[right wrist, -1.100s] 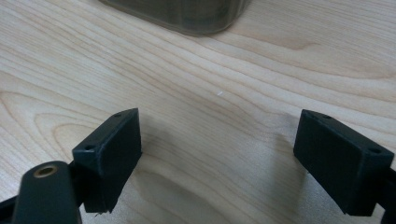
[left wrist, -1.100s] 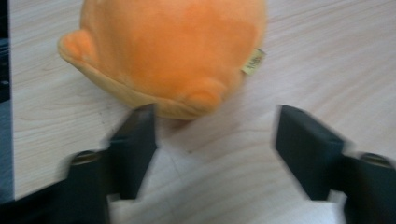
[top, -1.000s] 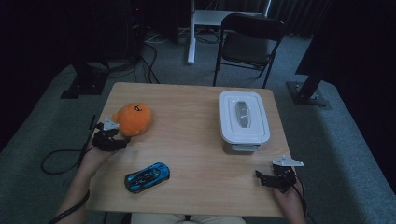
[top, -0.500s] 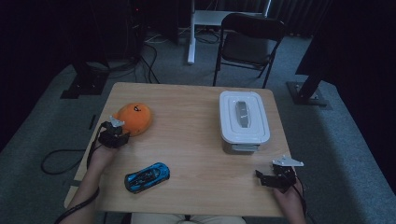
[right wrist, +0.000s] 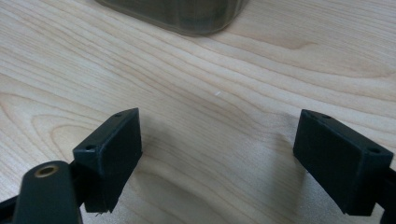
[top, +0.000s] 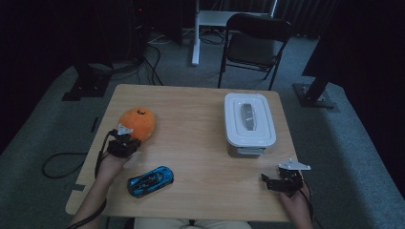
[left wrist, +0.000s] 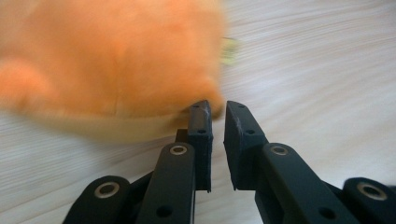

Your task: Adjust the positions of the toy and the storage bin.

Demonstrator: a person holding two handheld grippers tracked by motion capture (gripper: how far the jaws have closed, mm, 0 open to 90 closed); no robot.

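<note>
My left gripper (left wrist: 215, 112) is clenched empty at the orange plush toy (left wrist: 112, 60), so pushing on may shove it off the table (top: 200, 119). My right gripper (right wrist: 233, 154) rests released.

High view looks down on your whole table (top: 200, 114); each gripper view sits close above that same tabletop, looking along its jaws.

Orange plush toy (top: 138, 123); blue-and-black toy car (top: 150, 181); white container (top: 249, 123); pale wood-grain table (top: 196, 143).

Dim room, grey carpet floor (top: 334, 143), black folding chair (top: 255, 40), wooden table (top: 200, 119)
</note>
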